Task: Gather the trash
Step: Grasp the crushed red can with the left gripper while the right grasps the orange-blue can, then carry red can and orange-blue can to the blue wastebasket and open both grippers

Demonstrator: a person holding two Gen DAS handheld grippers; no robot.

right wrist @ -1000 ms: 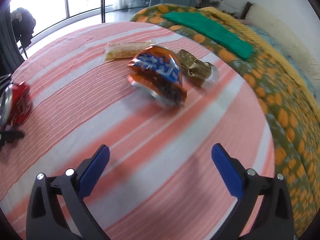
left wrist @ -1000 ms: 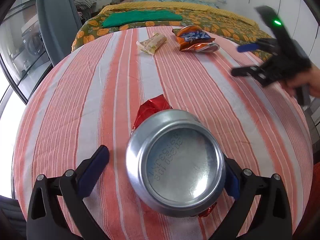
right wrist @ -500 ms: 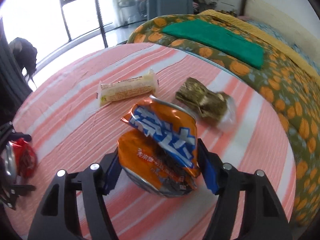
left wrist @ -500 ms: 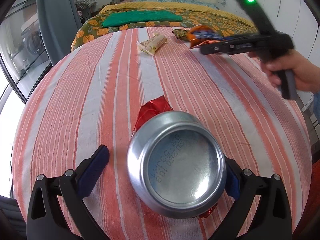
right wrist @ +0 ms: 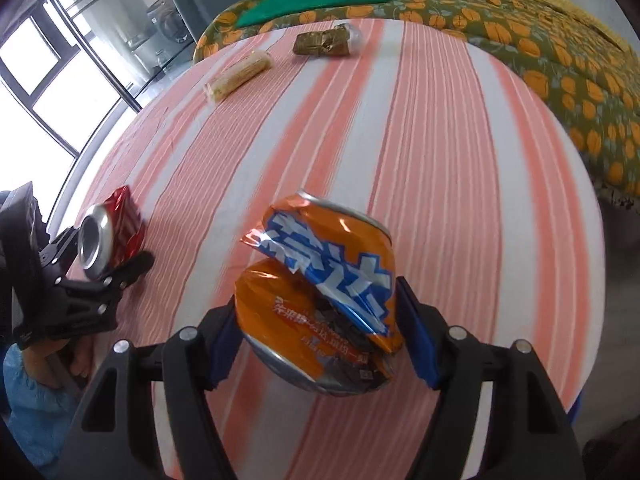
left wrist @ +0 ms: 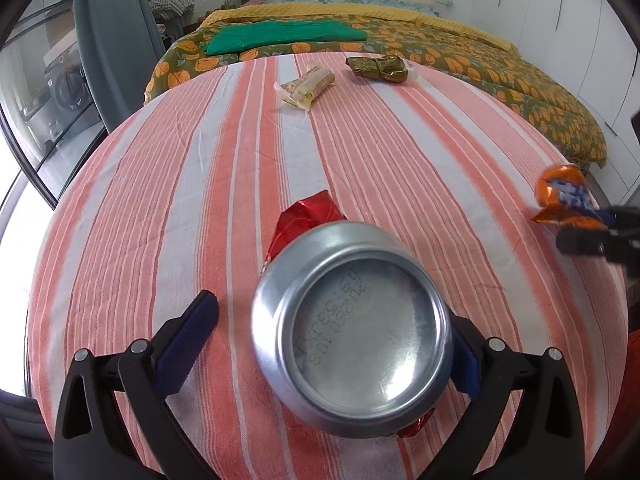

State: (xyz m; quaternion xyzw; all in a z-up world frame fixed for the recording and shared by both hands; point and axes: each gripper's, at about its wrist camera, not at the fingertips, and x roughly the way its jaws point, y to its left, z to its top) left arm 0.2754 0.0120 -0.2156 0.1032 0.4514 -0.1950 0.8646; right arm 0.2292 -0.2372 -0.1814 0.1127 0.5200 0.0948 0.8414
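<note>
A crushed red can point(left wrist: 352, 340) lies between the fingers of my left gripper point(left wrist: 332, 316), its silver base towards the camera. The right pad touches it and the left pad point(left wrist: 188, 340) stands apart, so this gripper is open. In the right wrist view the red can point(right wrist: 108, 232) and left gripper point(right wrist: 116, 248) sit at the table's left edge. My right gripper point(right wrist: 318, 304) has both pads on a crumpled orange can point(right wrist: 320, 280) held above the cloth, and its jaws are opening slightly. The orange can point(left wrist: 560, 200) and right gripper point(left wrist: 600, 232) show at the table's right.
A pale snack wrapper point(left wrist: 306, 86) and a brown-green packet point(left wrist: 378, 68) lie at the far side of the round striped table point(left wrist: 160, 200). A bed point(left wrist: 480, 60) with a green cloth point(left wrist: 280, 36) stands behind. A hand in a blue sleeve point(right wrist: 32, 380) holds the left gripper.
My right gripper went from open to closed on the orange can at the far side, then carried it off to the table's right while rolling. The left gripper and red can stayed put.
</note>
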